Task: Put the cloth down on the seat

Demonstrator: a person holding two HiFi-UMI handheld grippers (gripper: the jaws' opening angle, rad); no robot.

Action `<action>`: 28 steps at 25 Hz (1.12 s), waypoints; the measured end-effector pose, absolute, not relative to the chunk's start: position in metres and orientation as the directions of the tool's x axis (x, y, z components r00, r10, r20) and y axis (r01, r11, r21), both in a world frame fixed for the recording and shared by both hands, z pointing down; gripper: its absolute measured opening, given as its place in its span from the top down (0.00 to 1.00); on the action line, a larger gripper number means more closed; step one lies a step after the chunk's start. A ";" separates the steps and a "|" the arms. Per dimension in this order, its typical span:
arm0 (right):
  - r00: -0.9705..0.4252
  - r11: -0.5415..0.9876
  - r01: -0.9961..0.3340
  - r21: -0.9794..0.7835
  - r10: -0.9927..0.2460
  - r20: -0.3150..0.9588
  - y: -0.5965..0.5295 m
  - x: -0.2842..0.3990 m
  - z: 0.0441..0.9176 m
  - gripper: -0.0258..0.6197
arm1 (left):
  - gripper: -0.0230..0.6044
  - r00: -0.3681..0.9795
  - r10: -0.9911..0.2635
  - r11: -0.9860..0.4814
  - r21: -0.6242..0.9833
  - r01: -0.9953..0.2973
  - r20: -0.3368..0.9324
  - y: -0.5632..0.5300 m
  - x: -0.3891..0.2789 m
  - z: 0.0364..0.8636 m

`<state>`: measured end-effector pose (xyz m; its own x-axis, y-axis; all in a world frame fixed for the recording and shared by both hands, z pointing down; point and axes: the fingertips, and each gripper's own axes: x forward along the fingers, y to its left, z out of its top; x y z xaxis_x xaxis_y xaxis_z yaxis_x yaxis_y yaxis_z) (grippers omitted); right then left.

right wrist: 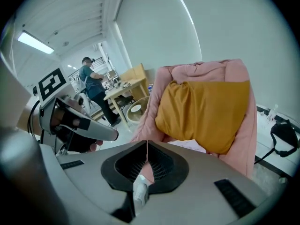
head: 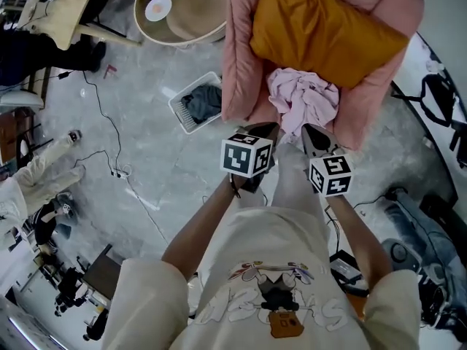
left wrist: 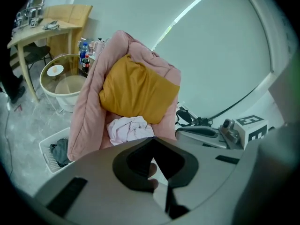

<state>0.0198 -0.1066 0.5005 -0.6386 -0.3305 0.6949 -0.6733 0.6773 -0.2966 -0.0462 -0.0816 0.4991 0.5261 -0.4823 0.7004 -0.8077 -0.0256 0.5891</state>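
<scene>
Looking steeply down on a pink padded seat (head: 241,57) with an orange cushion (head: 321,31) propped against its back. Finds the cloth (head: 303,97), pale pink and crumpled into a heap, lying on the seat at its front edge, just below the cushion's lower edge. Holds both grippers side by side over the floor, just in front of that front edge, tips slanting down toward the seat and near the cloth.

Shows the left gripper (head: 268,128) with jaws pressed together and nothing caught between them. In the left gripper view, has the cloth lying beyond the closed tips, on the seat and clear of them. Shows the right gripper (head: 310,131) likewise closed, its jaws meeting in a thin line in the right gripper view. Grips no cloth there either, with only a sliver of the heap visible past the jaws, under the cushion.

Sets a white basket (head: 195,102) on the floor against the seat's left side, dark grey clothing inside it. Places a round table (head: 182,31) beyond the basket, near the seat's back left corner, with a white plate (head: 158,7) on it. Puts a wooden desk (head: 62,9) well apart at the far left, with thin cables trailing across the floor between.
</scene>
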 end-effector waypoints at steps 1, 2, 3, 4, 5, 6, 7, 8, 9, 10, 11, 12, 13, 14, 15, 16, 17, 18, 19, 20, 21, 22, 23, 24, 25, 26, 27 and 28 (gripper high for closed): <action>-0.642 0.677 -0.674 -0.295 -0.340 0.687 -0.109 0.018 0.492 0.92 | 0.96 0.528 -0.486 -0.034 0.589 -0.808 0.697 -0.082 -0.048 0.491; -0.644 0.675 -0.678 -0.293 -0.352 0.679 -0.112 0.017 0.483 0.92 | 0.96 0.531 -0.489 -0.045 0.588 -0.808 0.693 -0.082 -0.049 0.483; -0.646 0.670 -0.682 -0.293 -0.364 0.671 -0.116 0.017 0.473 0.92 | 0.96 0.534 -0.492 -0.056 0.587 -0.808 0.688 -0.083 -0.049 0.474; -0.649 0.664 -0.687 -0.295 -0.377 0.660 -0.119 0.017 0.464 0.92 | 0.96 0.537 -0.496 -0.067 0.587 -0.807 0.682 -0.083 -0.049 0.467; -0.653 0.657 -0.691 -0.300 -0.390 0.649 -0.122 0.018 0.455 0.92 | 0.96 0.540 -0.501 -0.076 0.587 -0.806 0.676 -0.084 -0.048 0.459; -0.657 0.650 -0.696 -0.306 -0.404 0.637 -0.126 0.019 0.445 0.92 | 0.96 0.542 -0.506 -0.083 0.587 -0.805 0.671 -0.084 -0.047 0.453; -0.660 0.642 -0.700 -0.312 -0.417 0.625 -0.129 0.020 0.436 0.92 | 0.96 0.544 -0.509 -0.091 0.587 -0.804 0.667 -0.084 -0.045 0.447; -0.663 0.635 -0.704 -0.317 -0.428 0.614 -0.130 0.021 0.428 0.92 | 0.96 0.546 -0.512 -0.099 0.586 -0.804 0.663 -0.084 -0.044 0.442; -0.666 0.633 -0.705 -0.320 -0.436 0.605 -0.131 0.021 0.421 0.92 | 0.96 0.547 -0.514 -0.107 0.583 -0.805 0.661 -0.082 -0.043 0.437; -0.670 0.634 -0.704 -0.320 -0.442 0.597 -0.132 0.020 0.415 0.92 | 0.96 0.545 -0.518 -0.114 0.578 -0.808 0.659 -0.081 -0.044 0.432; -0.673 0.640 -0.701 -0.316 -0.446 0.589 -0.133 0.019 0.409 0.92 | 0.96 0.542 -0.524 -0.121 0.572 -0.811 0.657 -0.081 -0.045 0.427; -0.677 0.647 -0.697 -0.310 -0.450 0.583 -0.135 0.017 0.403 0.92 | 0.96 0.537 -0.532 -0.127 0.566 -0.815 0.654 -0.082 -0.047 0.422; -0.679 0.654 -0.694 -0.302 -0.453 0.578 -0.136 0.016 0.397 0.92 | 0.96 0.533 -0.541 -0.131 0.560 -0.818 0.651 -0.082 -0.049 0.416; -0.679 0.660 -0.692 -0.293 -0.456 0.576 -0.136 0.015 0.391 0.92 | 0.96 0.529 -0.550 -0.135 0.556 -0.820 0.647 -0.081 -0.051 0.410; -0.678 0.666 -0.691 -0.281 -0.460 0.573 -0.137 0.014 0.384 0.92 | 0.96 0.525 -0.557 -0.141 0.550 -0.823 0.643 -0.079 -0.052 0.404; -0.678 0.674 -0.689 -0.267 -0.468 0.567 -0.140 0.013 0.376 0.92 | 0.96 0.521 -0.565 -0.152 0.540 -0.828 0.640 -0.079 -0.054 0.398; -0.679 0.681 -0.687 -0.253 -0.478 0.557 -0.145 0.012 0.368 0.92 | 0.96 0.515 -0.573 -0.164 0.526 -0.834 0.637 -0.080 -0.056 0.391; -0.683 0.686 -0.685 -0.244 -0.490 0.542 -0.151 0.011 0.360 0.92 | 0.96 0.507 -0.581 -0.176 0.511 -0.842 0.636 -0.081 -0.058 0.384; -0.687 0.686 -0.686 -0.242 -0.503 0.524 -0.157 0.010 0.351 0.92 | 0.96 0.498 -0.590 -0.186 0.493 -0.850 0.635 -0.082 -0.062 0.376; -0.691 0.682 -0.689 -0.246 -0.516 0.506 -0.162 0.009 0.342 0.92 | 0.96 0.487 -0.602 -0.195 0.475 -0.858 0.633 -0.083 -0.065 0.366; -0.694 0.678 -0.691 -0.249 -0.528 0.489 -0.165 0.011 0.332 0.92 | 0.96 0.476 -0.616 -0.205 0.456 -0.866 0.627 -0.083 -0.068 0.355; -0.696 0.678 -0.693 -0.247 -0.538 0.475 -0.168 0.013 0.322 0.92 | 0.96 0.468 -0.633 -0.214 0.441 -0.872 0.617 -0.085 -0.068 0.344; -0.697 0.680 -0.693 -0.240 -0.547 0.464 -0.169 0.017 0.313 0.92 | 0.96 0.462 -0.650 -0.222 0.431 -0.875 0.603 -0.087 -0.068 0.333; -0.697 0.681 -0.694 -0.234 -0.554 0.454 -0.171 0.020 0.304 0.92 | 0.96 0.460 -0.668 -0.228 0.427 -0.875 0.585 -0.090 -0.068 0.321; -0.698 0.679 -0.696 -0.234 -0.560 0.447 -0.172 0.022 0.296 0.92 | 0.96 0.460 -0.684 -0.235 0.426 -0.874 0.566 -0.094 -0.067 0.309; -0.698 0.676 -0.698 -0.238 -0.566 0.439 -0.172 0.024 0.287 0.92 | 0.96 0.461 -0.699 -0.243 0.425 -0.872 0.546 -0.098 -0.067 0.298; -0.698 0.672 -0.700 -0.242 -0.573 0.429 -0.174 0.026 0.279 0.92 | 0.96 0.462 -0.714 -0.253 0.422 -0.871 0.526 -0.102 -0.066 0.287; -0.698 0.668 -0.703 -0.245 -0.581 0.419 -0.174 0.027 0.271 0.92 | 0.96 0.464 -0.726 -0.263 0.417 -0.870 0.509 -0.106 -0.066 0.277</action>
